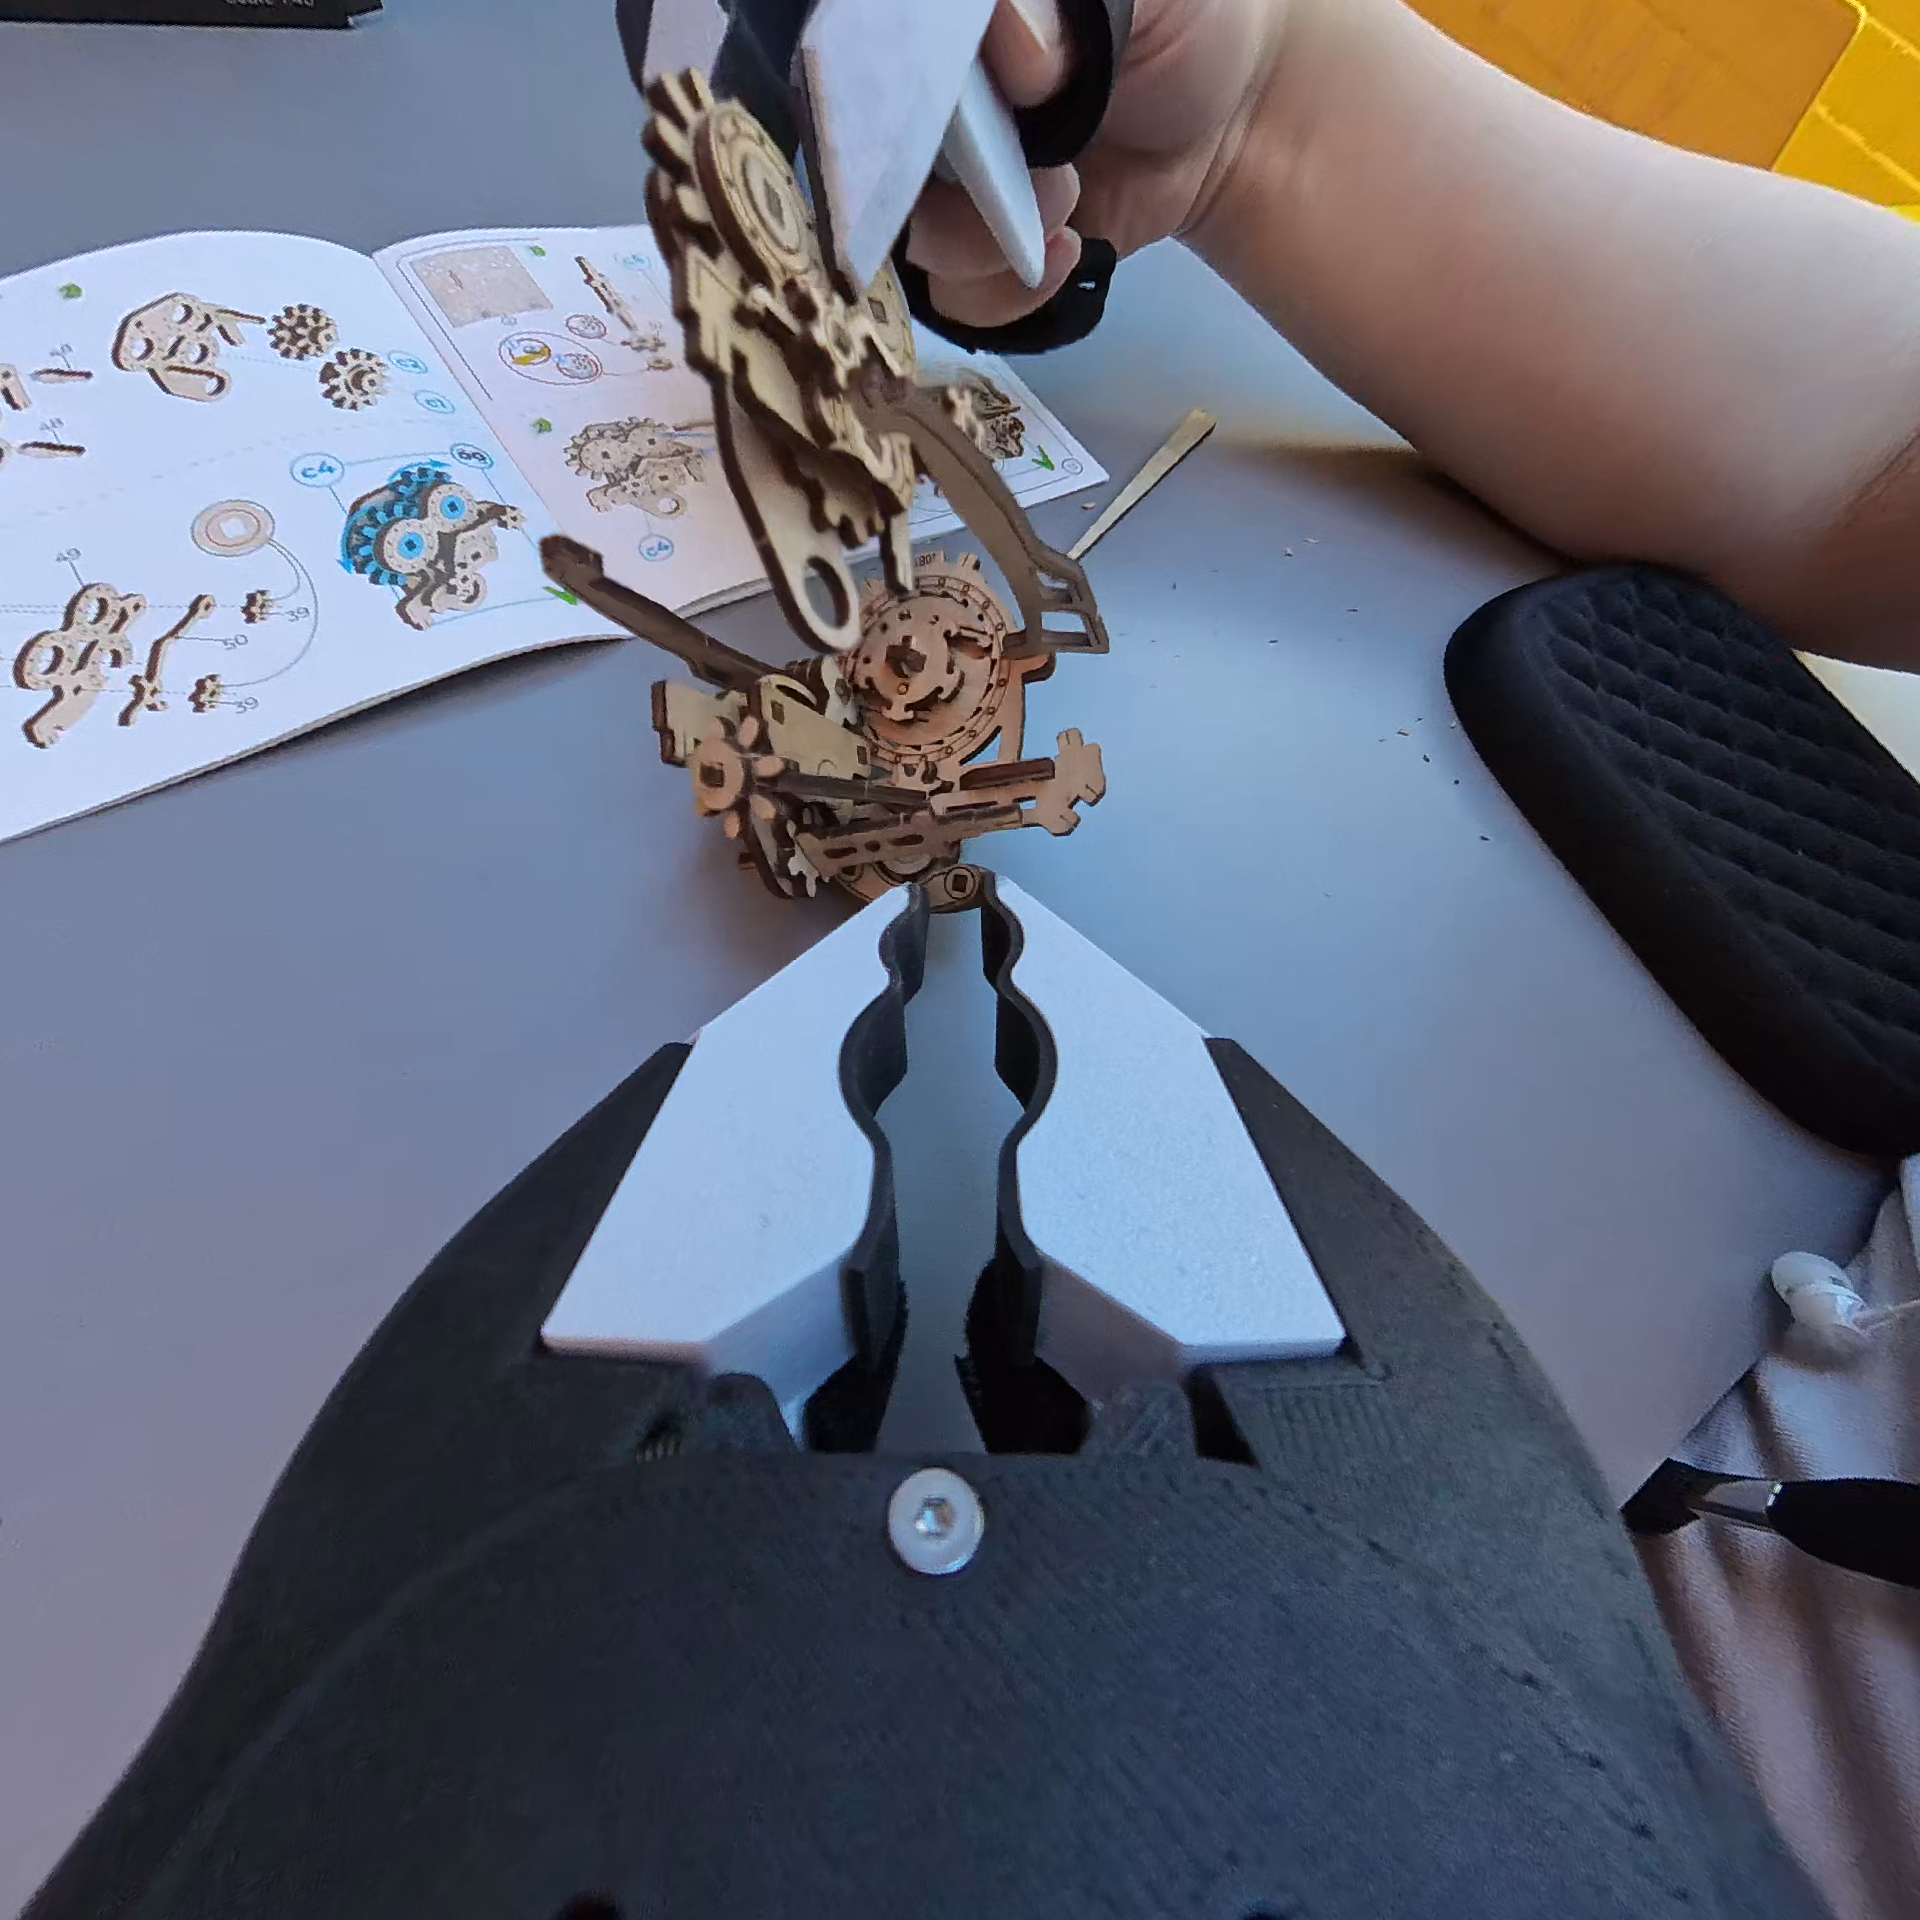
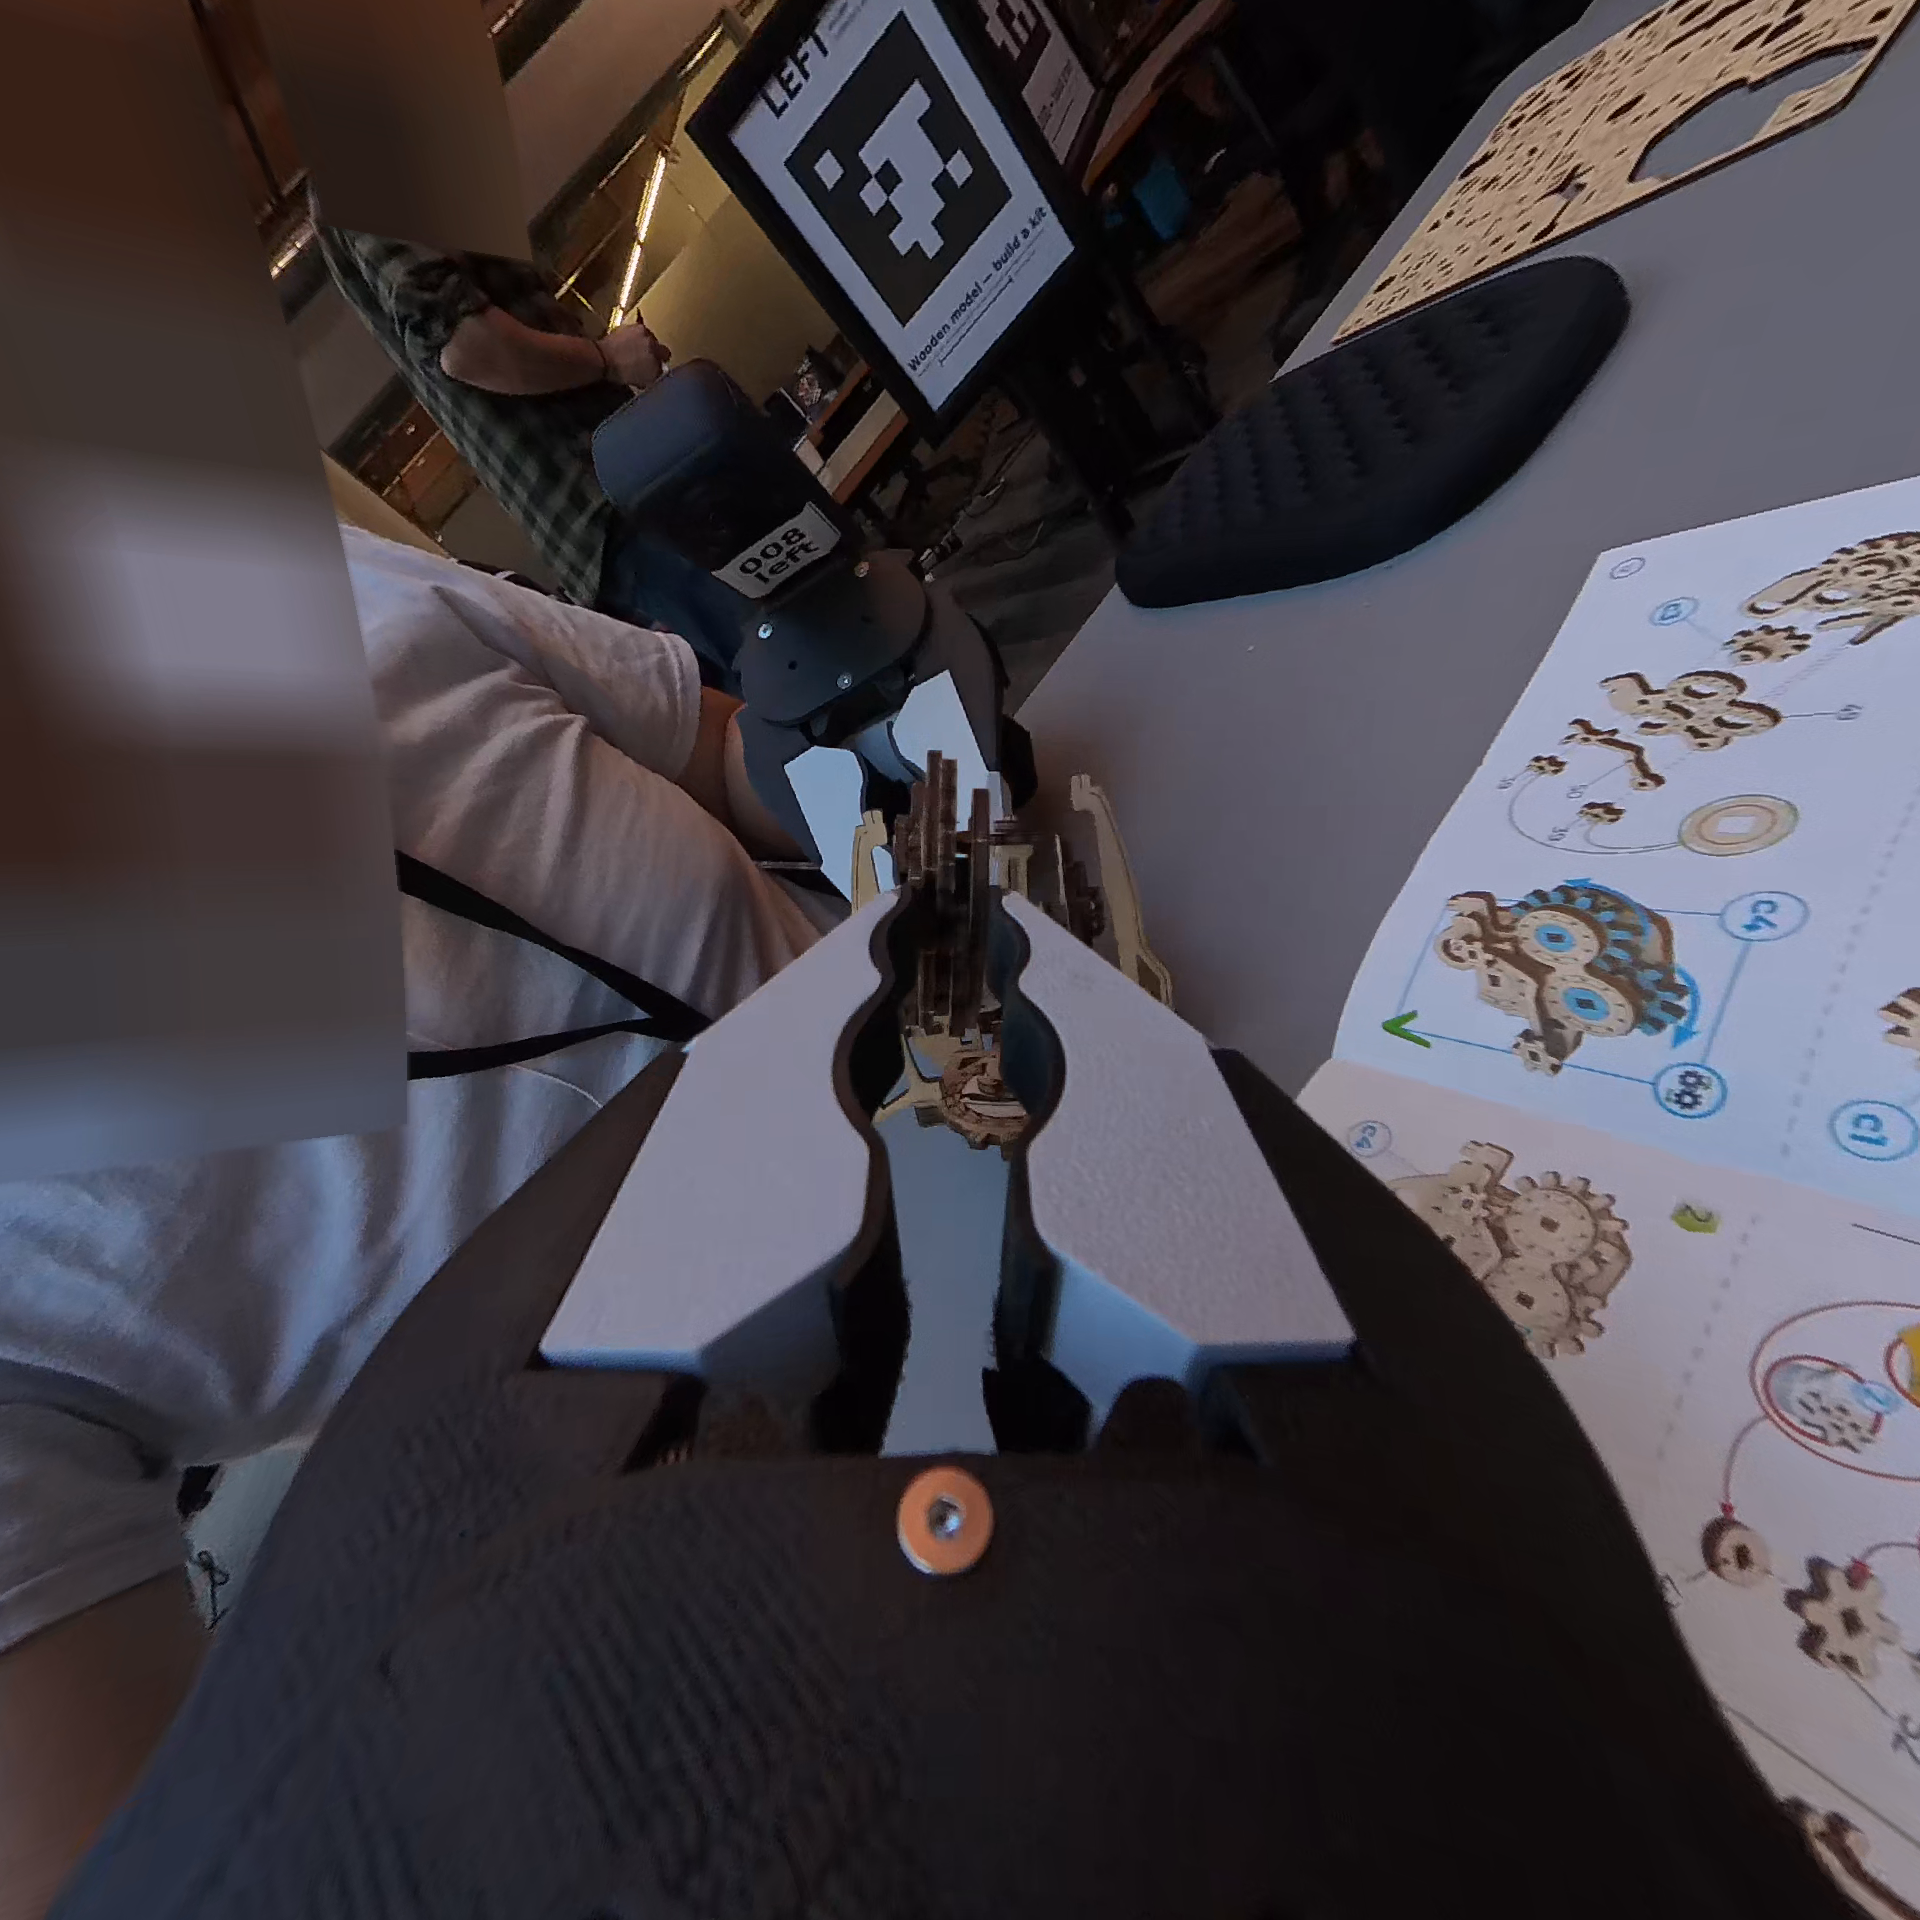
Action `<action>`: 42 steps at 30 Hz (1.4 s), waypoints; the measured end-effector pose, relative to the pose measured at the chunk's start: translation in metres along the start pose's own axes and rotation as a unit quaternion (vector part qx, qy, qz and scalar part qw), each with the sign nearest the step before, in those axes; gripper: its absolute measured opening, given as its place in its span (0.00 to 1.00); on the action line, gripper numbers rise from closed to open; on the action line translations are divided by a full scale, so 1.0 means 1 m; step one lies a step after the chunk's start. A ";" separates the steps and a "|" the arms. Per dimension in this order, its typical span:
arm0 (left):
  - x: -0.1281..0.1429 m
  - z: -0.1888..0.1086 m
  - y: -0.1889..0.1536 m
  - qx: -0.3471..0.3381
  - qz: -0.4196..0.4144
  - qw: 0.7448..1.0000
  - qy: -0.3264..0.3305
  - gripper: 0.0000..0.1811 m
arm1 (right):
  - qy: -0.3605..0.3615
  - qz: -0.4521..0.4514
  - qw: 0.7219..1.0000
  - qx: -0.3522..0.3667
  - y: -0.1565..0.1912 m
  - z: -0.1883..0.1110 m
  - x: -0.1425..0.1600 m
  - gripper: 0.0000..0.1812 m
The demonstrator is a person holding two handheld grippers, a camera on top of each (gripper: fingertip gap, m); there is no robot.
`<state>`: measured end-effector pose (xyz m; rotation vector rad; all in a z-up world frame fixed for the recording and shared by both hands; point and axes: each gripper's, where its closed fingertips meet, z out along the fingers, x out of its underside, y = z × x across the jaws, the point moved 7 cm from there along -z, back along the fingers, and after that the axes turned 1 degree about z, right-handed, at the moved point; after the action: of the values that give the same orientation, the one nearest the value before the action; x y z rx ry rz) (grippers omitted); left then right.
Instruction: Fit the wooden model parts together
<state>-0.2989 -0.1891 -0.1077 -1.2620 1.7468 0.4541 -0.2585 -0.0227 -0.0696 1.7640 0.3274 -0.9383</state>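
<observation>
Wooden gear block hangs clamped in the right gripper, just above the main model, which the left gripper pinches by its near tab. Thin plywood, probably light and brittle; grip flat plates, not teeth or arms.

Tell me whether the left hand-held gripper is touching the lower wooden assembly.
Touching: the left wrist view shows the left hand-held gripper pinching the lower wooden assembly's bottom tab.

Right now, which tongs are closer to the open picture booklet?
Probably right: the right tongs, gripping a wooden gear piece, hang above the white paper booklet. The left tongs grip another wooden assembly beside it.
</observation>
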 end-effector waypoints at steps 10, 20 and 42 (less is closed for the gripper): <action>-0.003 -0.001 0.002 0.001 -0.020 1.000 -0.014 0.05 | 0.048 -0.006 0.998 -0.034 -0.001 0.014 0.008 0.06; -0.003 -0.002 0.004 -0.032 -0.031 0.999 -0.022 0.16 | 0.046 0.008 0.998 -0.031 -0.004 0.012 0.008 0.06; -0.002 -0.001 0.003 -0.085 0.005 0.996 -0.011 0.17 | 0.061 0.026 0.997 -0.028 0.001 0.016 0.013 0.06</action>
<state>-0.3015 -0.1878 -0.1064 -1.3620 1.7251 0.6316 -0.2563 -0.0399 -0.0808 1.7746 0.3809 -0.7794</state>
